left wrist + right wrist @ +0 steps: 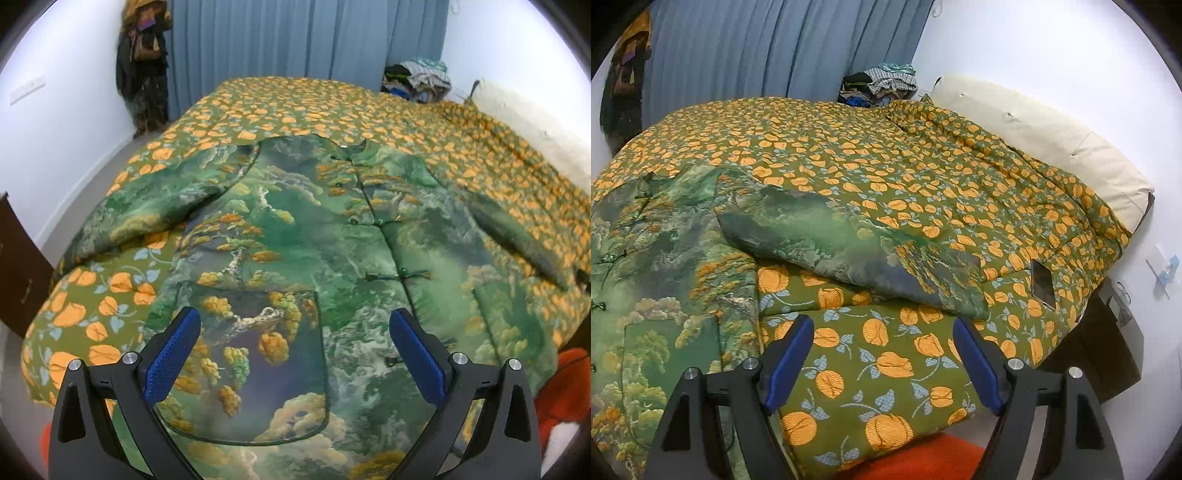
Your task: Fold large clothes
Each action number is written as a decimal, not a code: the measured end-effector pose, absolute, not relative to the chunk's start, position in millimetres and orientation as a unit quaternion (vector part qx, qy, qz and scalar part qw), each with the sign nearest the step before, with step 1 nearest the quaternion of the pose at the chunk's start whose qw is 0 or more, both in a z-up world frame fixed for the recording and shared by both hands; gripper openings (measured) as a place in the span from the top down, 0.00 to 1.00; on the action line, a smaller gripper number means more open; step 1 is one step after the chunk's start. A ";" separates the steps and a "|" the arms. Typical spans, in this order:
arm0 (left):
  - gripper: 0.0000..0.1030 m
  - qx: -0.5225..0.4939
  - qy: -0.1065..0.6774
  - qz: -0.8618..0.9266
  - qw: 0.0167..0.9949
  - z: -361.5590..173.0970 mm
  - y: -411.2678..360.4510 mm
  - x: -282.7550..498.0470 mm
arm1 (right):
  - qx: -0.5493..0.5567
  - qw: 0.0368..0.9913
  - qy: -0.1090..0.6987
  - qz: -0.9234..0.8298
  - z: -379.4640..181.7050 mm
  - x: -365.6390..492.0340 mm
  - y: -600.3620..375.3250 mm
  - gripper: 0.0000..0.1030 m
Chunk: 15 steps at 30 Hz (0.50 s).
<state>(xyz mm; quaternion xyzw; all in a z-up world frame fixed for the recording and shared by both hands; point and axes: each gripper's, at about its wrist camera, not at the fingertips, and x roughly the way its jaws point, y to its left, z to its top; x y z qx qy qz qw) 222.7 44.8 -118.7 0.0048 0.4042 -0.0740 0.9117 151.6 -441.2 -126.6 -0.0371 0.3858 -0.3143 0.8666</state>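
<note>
Two grippers, both with jaws spread and pinching nothing: left gripper [295, 354] over the green landscape-print jacket [295, 236], its patch pocket [255, 354] between the jaws, knot-button front [384, 254] beyond the right jaw. Only from the right gripper [882, 358]: bare orange-flowered quilt [886, 369] between the jaws, jacket sleeve [849, 243] just ahead, phone [1042, 284] beyond the right jaw, cream headboard [1034, 133] far ahead. No readable writing; clothes pile [417, 79] far ahead, holder unclear.
</note>
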 end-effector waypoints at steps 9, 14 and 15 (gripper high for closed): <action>0.01 0.006 0.414 -0.065 0.908 -128.4 45.3 220.9 | -0.047 0.869 0.385 -0.308 -123.7 151.1 -434.8 0.23; 0.01 0.008 0.413 -0.060 0.909 -129.4 47.1 219.1 | -0.062 0.872 0.380 -0.301 -120.0 153.6 -425.4 0.23; 0.01 0.006 0.414 -0.058 0.908 -129.8 47.7 219.0 | -0.063 0.873 0.380 -0.300 -119.4 153.8 -424.2 0.23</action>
